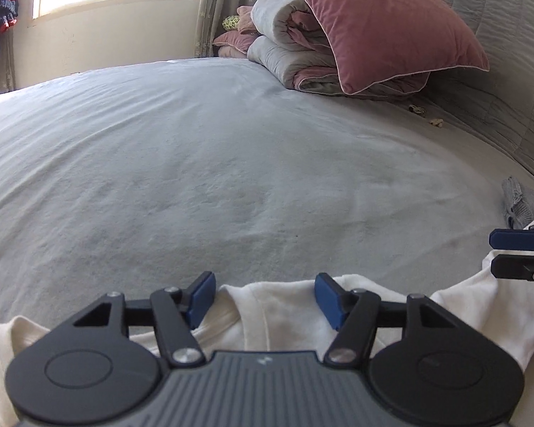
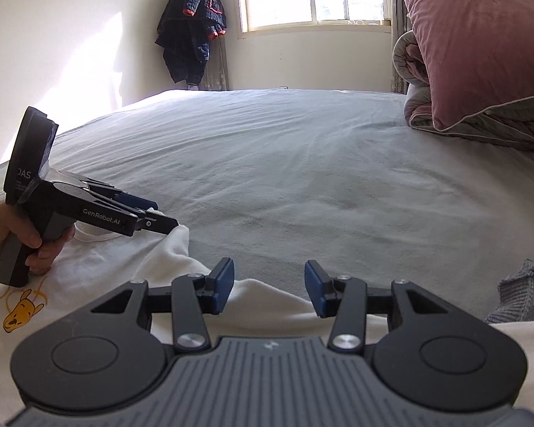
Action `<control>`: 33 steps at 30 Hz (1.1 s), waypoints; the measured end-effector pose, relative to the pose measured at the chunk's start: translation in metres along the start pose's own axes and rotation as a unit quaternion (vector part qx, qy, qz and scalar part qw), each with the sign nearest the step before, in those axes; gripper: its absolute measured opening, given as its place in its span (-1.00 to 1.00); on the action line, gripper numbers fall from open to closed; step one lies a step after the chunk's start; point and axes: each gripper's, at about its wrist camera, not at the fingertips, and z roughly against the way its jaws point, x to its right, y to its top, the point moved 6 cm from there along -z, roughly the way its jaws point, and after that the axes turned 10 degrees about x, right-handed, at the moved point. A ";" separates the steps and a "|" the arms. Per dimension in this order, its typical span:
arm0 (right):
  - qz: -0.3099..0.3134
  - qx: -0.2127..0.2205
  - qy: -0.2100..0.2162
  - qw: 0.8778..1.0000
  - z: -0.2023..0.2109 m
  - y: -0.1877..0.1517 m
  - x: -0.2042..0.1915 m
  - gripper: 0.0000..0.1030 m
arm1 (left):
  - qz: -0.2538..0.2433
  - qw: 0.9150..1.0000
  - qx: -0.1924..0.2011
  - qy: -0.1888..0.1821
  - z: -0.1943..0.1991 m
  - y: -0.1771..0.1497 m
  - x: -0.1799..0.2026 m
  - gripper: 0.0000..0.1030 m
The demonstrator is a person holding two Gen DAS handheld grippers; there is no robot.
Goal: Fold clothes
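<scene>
The white T-shirt [image 2: 99,267] on the bed [image 2: 284,178] looks limp and light; both jaws gape empty over its far hem, best pinched there.

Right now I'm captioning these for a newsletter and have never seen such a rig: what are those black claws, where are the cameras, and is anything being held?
Each claw is a hand-held two-finger gripper with a camera looking along its fingers. One picture looks out from the left gripper, the other from the right gripper. A person's hand holds the left one. A white shirt with a yellow bear print lies on the grey bed, near a pink pillow. Both grippers' jaws stand open over the shirt's edge, clamping nothing.
</scene>
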 end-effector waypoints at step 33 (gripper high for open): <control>0.046 0.013 0.055 0.997 -0.018 0.000 -0.043 -0.27 | 0.048 0.991 0.109 0.066 0.076 0.007 -0.007 0.19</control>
